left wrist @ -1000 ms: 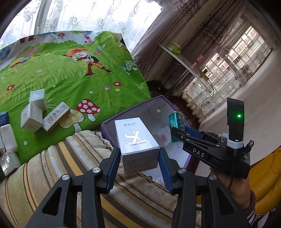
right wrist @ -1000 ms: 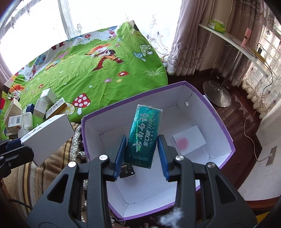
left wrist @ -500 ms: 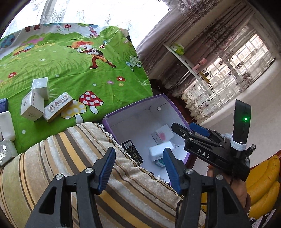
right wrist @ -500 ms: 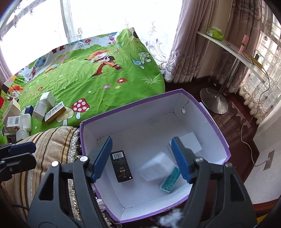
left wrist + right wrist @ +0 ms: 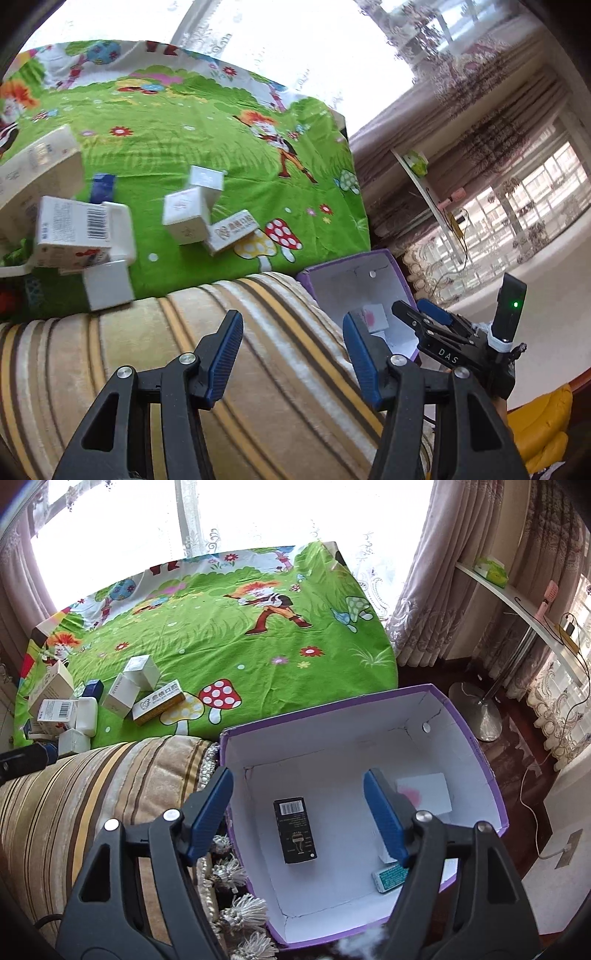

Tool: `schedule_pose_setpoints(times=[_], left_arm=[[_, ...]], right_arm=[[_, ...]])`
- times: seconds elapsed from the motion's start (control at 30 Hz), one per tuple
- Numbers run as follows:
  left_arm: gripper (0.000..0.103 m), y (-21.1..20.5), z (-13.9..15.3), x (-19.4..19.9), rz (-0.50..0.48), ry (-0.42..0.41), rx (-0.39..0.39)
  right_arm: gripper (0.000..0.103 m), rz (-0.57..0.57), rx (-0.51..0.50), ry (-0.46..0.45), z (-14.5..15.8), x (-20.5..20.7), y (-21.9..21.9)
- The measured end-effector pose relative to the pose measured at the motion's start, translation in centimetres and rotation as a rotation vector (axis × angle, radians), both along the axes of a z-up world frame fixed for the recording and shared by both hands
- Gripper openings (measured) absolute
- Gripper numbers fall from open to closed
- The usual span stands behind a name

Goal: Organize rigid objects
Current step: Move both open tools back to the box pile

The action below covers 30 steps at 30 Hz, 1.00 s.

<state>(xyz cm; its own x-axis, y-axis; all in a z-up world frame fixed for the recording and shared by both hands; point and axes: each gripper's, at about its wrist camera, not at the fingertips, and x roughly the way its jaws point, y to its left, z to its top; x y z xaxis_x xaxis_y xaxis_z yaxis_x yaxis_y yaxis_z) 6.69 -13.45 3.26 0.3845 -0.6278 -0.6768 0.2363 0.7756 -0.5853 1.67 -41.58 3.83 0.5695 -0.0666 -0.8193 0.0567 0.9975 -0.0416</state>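
Observation:
A purple box with a white inside (image 5: pixel 369 734) stands on the floor beside the bed; it also shows in the left wrist view (image 5: pixel 332 273). In it lie a black carton (image 5: pixel 295 830), a white box with a pink mark (image 5: pixel 424 792) and a teal pack (image 5: pixel 389 877). My right gripper (image 5: pixel 299 812) is open and empty above the box. My left gripper (image 5: pixel 291 354) is open and empty over the striped cushion (image 5: pixel 184 350). Several white cartons (image 5: pixel 184 218) lie on the green cartoon sheet (image 5: pixel 221 147), to the left.
The striped cushion (image 5: pixel 92 786) with tassels lies between the sheet and the box. A floor lamp base (image 5: pixel 476 709), a wall shelf (image 5: pixel 517 602) and curtains stand to the right. A yellow seat (image 5: pixel 539 428) is at the lower right.
Both grippers let go: the white box and the teal pack dropped into the purple box. The left gripper has since swung left toward the cartons on the sheet.

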Motion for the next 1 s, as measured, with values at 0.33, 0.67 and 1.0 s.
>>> schedule_pose_setpoints(times=[0.33, 0.67, 1.0], left_arm=[[0.058, 9.8, -1.0, 2.2, 0.233, 0.062, -0.060], [0.064, 13.1, -1.2, 5.5, 0.241, 0.103, -0.023], [0.065, 14.0, -2.6, 7.3, 0.234, 0.164, 0.019]], right_arm=[[0.076, 0.141, -0.038, 0.001, 1.2, 1.2, 4.8], [0.077, 0.285, -0.018, 0.004, 2.2, 2.3, 10.3], [0.077, 0.438, 0.017, 0.051, 1.7, 3.1, 16.3]])
